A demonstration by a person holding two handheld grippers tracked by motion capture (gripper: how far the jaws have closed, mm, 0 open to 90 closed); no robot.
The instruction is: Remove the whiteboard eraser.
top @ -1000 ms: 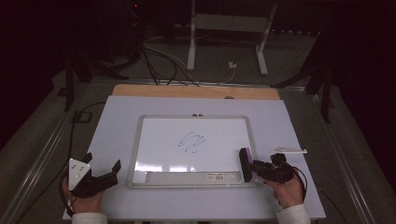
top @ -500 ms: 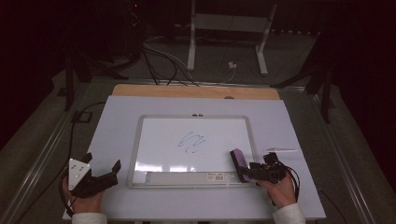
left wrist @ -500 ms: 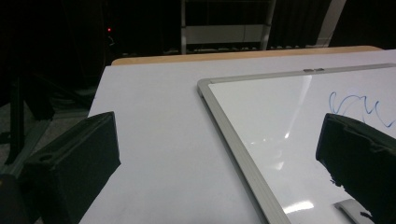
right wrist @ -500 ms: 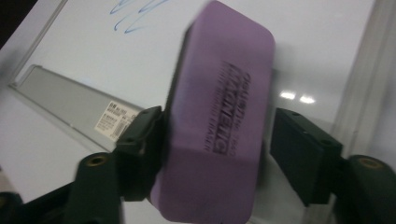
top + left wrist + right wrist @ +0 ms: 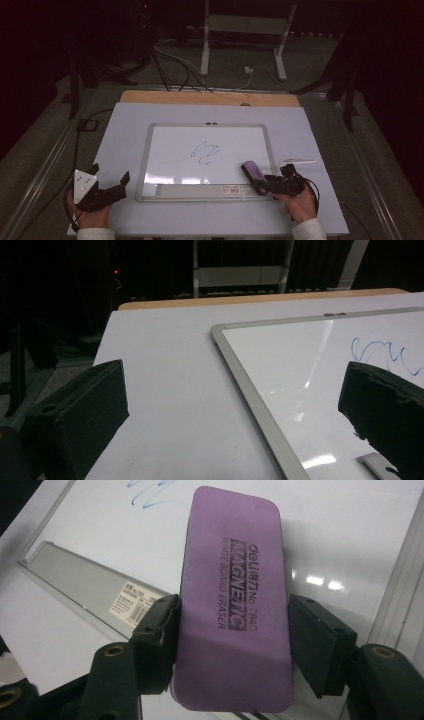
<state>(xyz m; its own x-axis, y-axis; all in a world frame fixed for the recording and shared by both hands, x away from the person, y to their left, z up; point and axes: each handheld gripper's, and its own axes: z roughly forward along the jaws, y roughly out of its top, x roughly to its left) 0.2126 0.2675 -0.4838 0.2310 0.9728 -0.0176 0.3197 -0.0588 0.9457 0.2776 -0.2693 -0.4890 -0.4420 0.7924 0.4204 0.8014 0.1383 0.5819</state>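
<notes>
Where table (image 5: 150,125) lies white, dark room

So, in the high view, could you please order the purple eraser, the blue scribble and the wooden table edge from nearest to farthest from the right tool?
1. Purple eraser, between the right tool's jaws.
2. Blue scribble, mid-whiteboard, up-left.
3. Wooden table edge, far side.
</notes>
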